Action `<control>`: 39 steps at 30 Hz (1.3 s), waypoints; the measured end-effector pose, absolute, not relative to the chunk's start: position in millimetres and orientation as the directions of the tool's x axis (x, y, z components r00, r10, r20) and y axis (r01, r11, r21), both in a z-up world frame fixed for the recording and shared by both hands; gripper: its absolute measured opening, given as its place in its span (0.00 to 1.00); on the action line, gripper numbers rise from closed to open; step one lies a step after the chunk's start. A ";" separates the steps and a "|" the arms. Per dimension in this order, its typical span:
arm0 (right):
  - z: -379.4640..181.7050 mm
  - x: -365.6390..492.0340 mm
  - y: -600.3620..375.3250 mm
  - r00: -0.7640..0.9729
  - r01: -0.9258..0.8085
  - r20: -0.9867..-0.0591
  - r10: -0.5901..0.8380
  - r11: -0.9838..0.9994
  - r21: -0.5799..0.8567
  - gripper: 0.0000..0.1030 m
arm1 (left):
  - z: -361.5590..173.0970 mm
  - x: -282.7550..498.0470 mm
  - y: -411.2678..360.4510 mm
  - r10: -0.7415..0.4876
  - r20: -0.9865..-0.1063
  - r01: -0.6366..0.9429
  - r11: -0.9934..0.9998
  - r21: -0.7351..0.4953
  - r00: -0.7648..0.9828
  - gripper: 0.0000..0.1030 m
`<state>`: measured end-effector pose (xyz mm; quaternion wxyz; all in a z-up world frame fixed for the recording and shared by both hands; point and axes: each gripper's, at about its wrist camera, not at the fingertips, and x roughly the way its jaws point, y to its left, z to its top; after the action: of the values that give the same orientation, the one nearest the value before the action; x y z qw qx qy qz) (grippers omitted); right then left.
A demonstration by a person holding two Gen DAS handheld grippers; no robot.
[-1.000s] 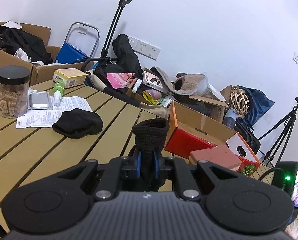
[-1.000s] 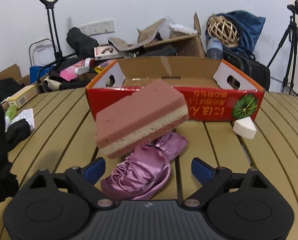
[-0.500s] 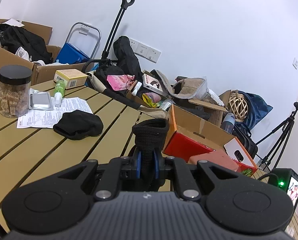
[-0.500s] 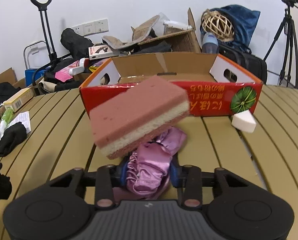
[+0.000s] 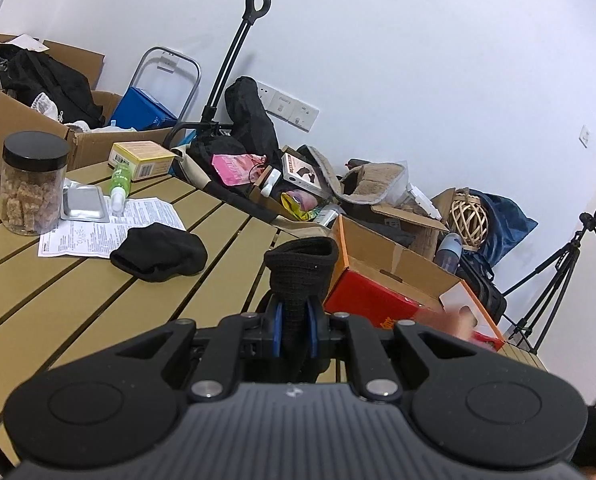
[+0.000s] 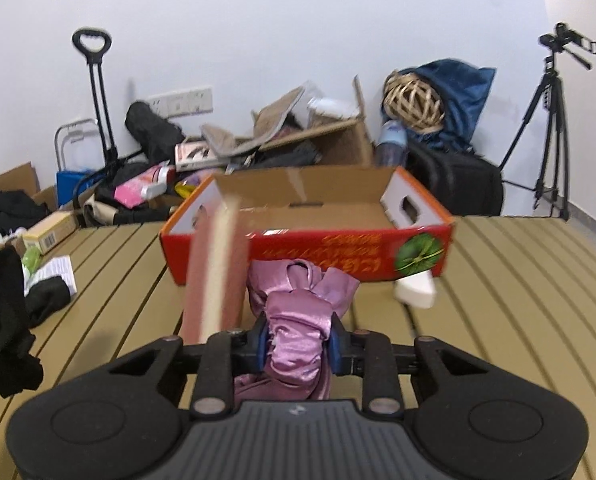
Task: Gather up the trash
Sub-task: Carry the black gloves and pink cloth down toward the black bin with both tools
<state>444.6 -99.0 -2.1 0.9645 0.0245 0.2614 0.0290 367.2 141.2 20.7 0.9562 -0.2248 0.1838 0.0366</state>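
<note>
Purple satin cloth [image 6: 298, 332] is bunching between your right gripper [image 6: 298, 344] as its jaws are pinching it above the slatted table [image 6: 518, 300]. Your left gripper [image 5: 293, 326] is clamping a black knit sock [image 5: 300, 270]. A blurred pink sponge [image 6: 217, 268] is standing beside the cloth, in front of the red cardboard box [image 6: 310, 248].

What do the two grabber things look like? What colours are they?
Both look alike. The left gripper and right gripper have matte black bodies with ribbed grey middles, two round discs, silver screws, a tiny white logo and blue pads on the jaws. No cables or sleeves show.
</note>
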 end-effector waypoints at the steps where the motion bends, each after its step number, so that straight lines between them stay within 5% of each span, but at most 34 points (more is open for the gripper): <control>1: 1.3 439.8 -103.4 0.865 -0.037 -0.498 0.065 0.997 0.064 0.26 | 20.6 365.1 140.9 -0.015 -0.367 -0.149 0.897 -0.416 0.930 0.13; 39: -14.1 228.1 -142.2 0.871 -0.053 -0.488 0.066 0.998 0.039 0.26 | -18.4 197.3 72.0 -0.166 -0.371 0.088 0.972 -0.218 0.913 0.13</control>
<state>228.1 -142.2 -14.1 0.9670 0.0121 0.2525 0.0308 197.3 72.0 -18.4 0.9731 -0.0990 0.1975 -0.0653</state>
